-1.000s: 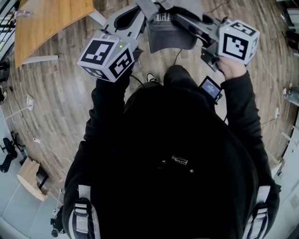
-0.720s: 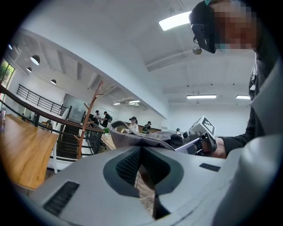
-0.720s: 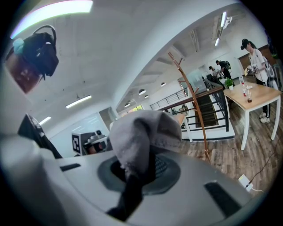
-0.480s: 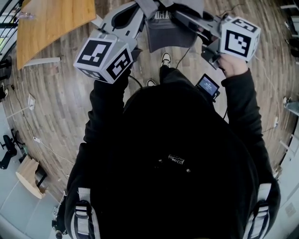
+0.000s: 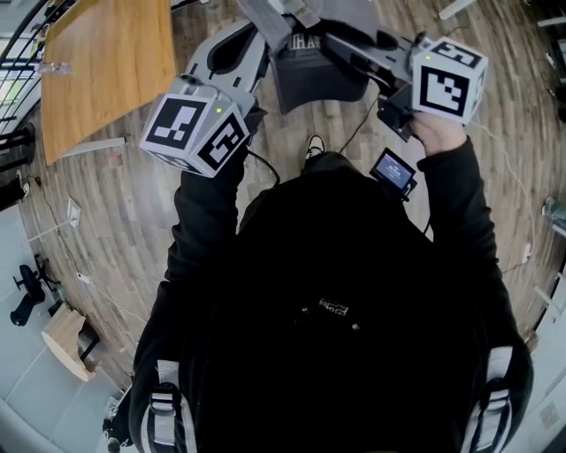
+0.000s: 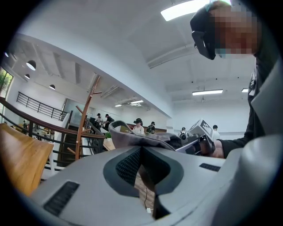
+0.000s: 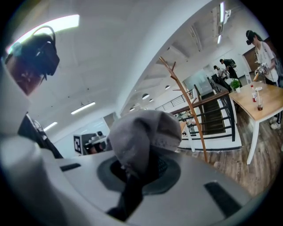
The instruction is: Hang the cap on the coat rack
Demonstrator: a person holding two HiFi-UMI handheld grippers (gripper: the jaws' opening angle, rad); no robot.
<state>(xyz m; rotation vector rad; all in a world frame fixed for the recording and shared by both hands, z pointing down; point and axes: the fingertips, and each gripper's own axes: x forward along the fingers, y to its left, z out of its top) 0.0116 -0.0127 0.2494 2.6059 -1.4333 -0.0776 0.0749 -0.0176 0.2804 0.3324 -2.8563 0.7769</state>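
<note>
I hold a grey cap (image 5: pixel 317 64) up in front of me between both grippers. My left gripper (image 5: pixel 268 16) is shut on the cap's left edge; in the left gripper view the fabric (image 6: pixel 148 139) drapes over the jaw tips. My right gripper (image 5: pixel 334 28) is shut on the right side, and the cap's crown (image 7: pixel 143 134) bulges out of its jaws. The wooden coat rack (image 6: pixel 86 115) stands ahead, left of the cap. In the right gripper view the coat rack (image 7: pixel 187 102) rises just right of the cap. It does not appear in the head view.
A wooden table (image 5: pixel 104 64) stands at the upper left on the plank floor. Another table (image 7: pixel 261 102) with bottles is to the right, with a stair railing (image 6: pixel 42 126) behind the rack. Several people stand in the background. A cable (image 5: pixel 352 133) trails on the floor.
Both grippers and the cap have shifted slightly up and forward together. The wooden table has slid right and down in the head view as I step ahead.
</note>
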